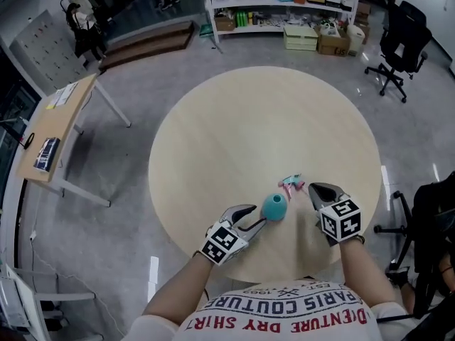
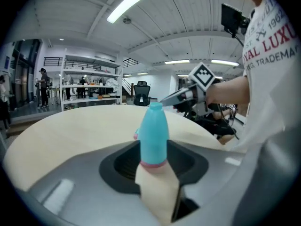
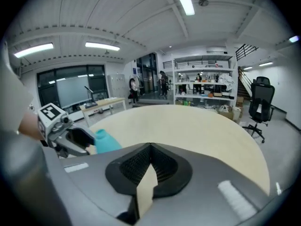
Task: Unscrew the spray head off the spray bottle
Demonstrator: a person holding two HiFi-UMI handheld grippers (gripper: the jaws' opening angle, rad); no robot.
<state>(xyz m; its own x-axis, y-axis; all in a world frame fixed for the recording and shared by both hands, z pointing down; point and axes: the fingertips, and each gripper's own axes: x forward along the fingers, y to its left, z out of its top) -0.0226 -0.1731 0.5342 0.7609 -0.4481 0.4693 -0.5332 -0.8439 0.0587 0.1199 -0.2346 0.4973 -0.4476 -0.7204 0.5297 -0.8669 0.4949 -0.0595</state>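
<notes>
A teal spray bottle (image 1: 274,207) stands near the front edge of the round table (image 1: 234,119), its neck bare. My left gripper (image 1: 260,217) is shut on the bottle's lower part; in the left gripper view the bottle (image 2: 153,135) rises upright between the jaws. The pink and teal spray head (image 1: 292,184) lies on the table just behind the bottle, and a pink bit of it (image 2: 136,135) peeks out beside the bottle. My right gripper (image 1: 313,188) hovers right of the spray head, shut with nothing in it (image 3: 146,182). From that side the bottle (image 3: 106,141) shows at left.
A black office chair (image 1: 400,45) stands at the far right, shelves with boxes (image 1: 284,9) at the back, and a small wooden desk (image 1: 53,130) to the left. Another chair (image 1: 426,226) is close to the table's right edge.
</notes>
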